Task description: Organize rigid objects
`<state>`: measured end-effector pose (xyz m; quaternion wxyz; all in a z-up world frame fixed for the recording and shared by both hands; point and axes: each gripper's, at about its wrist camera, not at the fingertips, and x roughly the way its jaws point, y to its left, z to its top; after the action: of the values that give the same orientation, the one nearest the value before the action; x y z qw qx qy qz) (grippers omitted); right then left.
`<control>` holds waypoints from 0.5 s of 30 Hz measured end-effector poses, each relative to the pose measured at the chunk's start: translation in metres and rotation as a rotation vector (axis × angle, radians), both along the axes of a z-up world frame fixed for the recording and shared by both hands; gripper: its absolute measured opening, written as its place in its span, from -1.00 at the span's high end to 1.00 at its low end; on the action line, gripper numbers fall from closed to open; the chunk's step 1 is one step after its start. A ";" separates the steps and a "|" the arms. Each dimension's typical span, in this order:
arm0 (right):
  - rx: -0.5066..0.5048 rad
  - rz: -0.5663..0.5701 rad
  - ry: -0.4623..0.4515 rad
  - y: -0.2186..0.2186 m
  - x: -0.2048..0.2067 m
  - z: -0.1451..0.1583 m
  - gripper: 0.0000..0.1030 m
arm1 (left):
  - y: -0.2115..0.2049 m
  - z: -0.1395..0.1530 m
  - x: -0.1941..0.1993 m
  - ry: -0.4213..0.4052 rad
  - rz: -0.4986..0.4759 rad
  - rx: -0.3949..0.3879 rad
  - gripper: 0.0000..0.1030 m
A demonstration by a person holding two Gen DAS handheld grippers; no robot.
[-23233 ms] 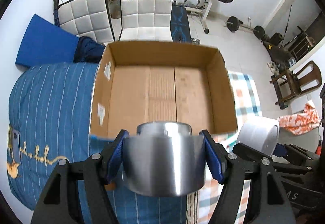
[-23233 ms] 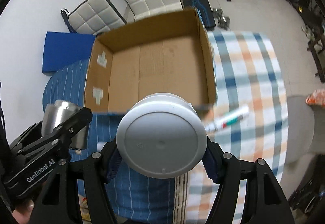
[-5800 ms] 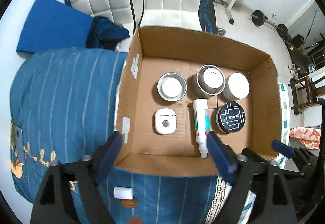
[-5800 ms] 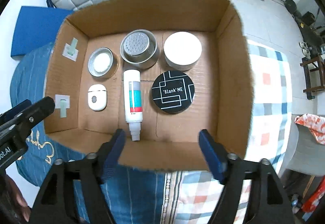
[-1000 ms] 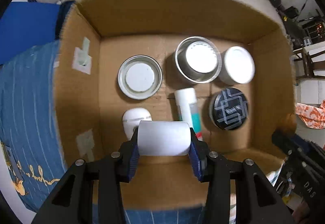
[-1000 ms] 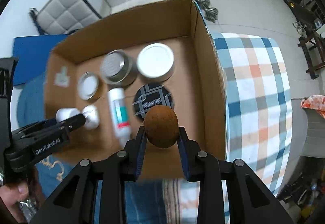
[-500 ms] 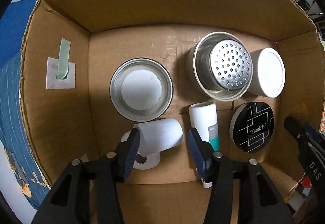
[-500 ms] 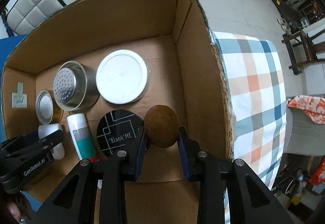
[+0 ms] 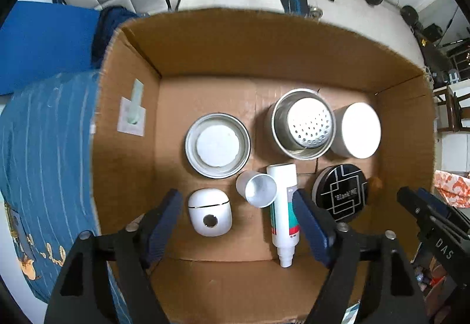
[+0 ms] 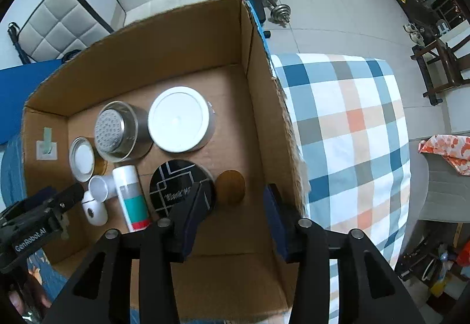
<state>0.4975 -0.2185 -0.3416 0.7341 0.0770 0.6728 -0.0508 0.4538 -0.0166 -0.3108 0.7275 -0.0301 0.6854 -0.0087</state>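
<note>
Cardboard box (image 9: 129,124) seen from above by both wrist cameras. The left tool (image 9: 236,217) is released, its blue pads spread wide above the near part of the box floor, holding nothing. The right tool (image 10: 232,203) is likewise released over the box's right side. On the floor, in the left wrist view: a shallow metal tin (image 9: 217,145) near centre; at its 3 o'clock a perforated steel cup (image 9: 304,123), and beside that a white round container (image 9: 359,130). At the tin's 5 o'clock a small white cup (image 9: 257,189) lies tipped on its side, just beside a white tube with a teal band (image 9: 284,206). At the tin's 6 o'clock sits a white case (image 9: 209,212). A black round tin (image 9: 340,192) lies at the tube's 3 o'clock. In the right wrist view a brown disc (image 10: 230,187) lies just beside the black tin, between it and the right wall
</note>
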 end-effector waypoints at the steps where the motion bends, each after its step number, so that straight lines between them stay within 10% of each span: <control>1: -0.002 0.005 -0.007 0.001 -0.004 0.004 -0.06 | 0.000 0.005 -0.002 -0.016 0.001 0.002 -0.52; 7: 0.001 0.060 -0.012 0.018 -0.023 0.016 -0.15 | 0.006 0.036 -0.026 -0.082 0.008 -0.001 -0.89; 15: -0.017 0.142 -0.026 0.046 -0.052 0.028 -0.92 | 0.005 0.054 -0.060 -0.145 0.017 0.008 -0.99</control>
<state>0.4454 -0.1722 -0.3140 0.7453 0.0236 0.6663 -0.0033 0.3936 -0.0114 -0.2569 0.7754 -0.0323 0.6306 -0.0021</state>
